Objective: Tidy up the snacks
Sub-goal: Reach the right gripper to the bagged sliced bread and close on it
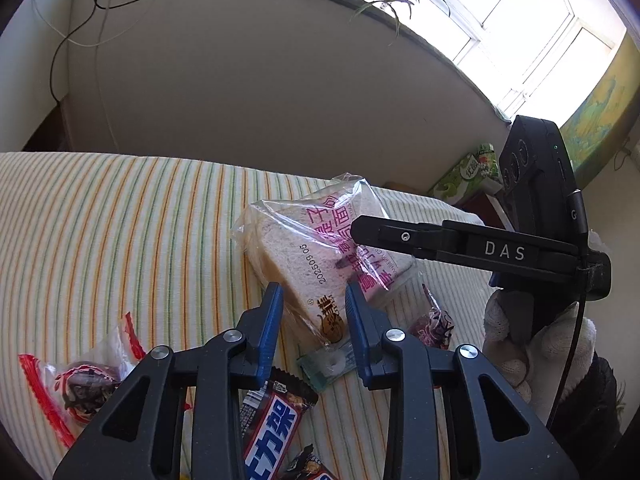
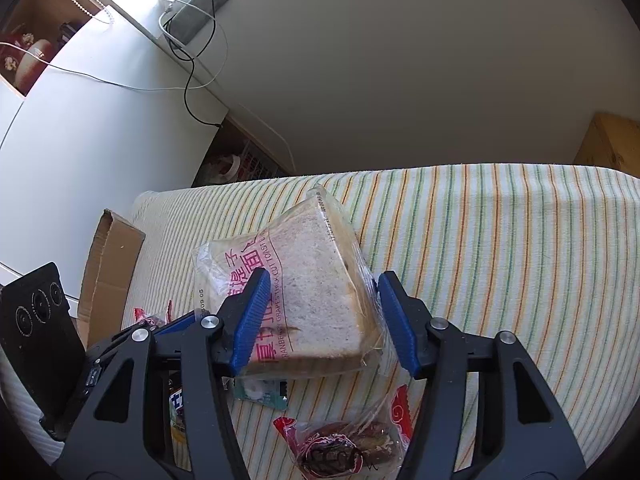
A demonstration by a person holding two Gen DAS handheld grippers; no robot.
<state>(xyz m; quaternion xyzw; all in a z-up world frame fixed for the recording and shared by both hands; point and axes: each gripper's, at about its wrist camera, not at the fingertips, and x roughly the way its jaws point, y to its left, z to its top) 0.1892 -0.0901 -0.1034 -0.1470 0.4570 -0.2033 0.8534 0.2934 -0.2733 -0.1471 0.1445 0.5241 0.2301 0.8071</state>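
Note:
A slice of toast in a clear bag with pink print [image 1: 304, 248] [image 2: 316, 292] lies tilted on the striped sheet [image 1: 120, 240]. My left gripper [image 1: 314, 312] straddles the bag's near corner, its blue pads a narrow gap apart. I see no squeeze on the wrap. My right gripper [image 2: 320, 312] has its pads either side of the slice and close against the plastic, which is not pinched in. From the left wrist, the right gripper [image 1: 360, 232] shows side-on over the bag, held by a white-gloved hand [image 1: 520, 344].
Around the toast lie a Snickers bar [image 1: 272, 420], a small green-white packet [image 1: 328, 364] [image 2: 260, 392] and red-edged packets of dark fruit [image 1: 80, 388] [image 1: 436, 328] [image 2: 344, 444]. A cardboard box flap [image 2: 108, 264] stands at the sheet's left edge. A beige backrest rises behind.

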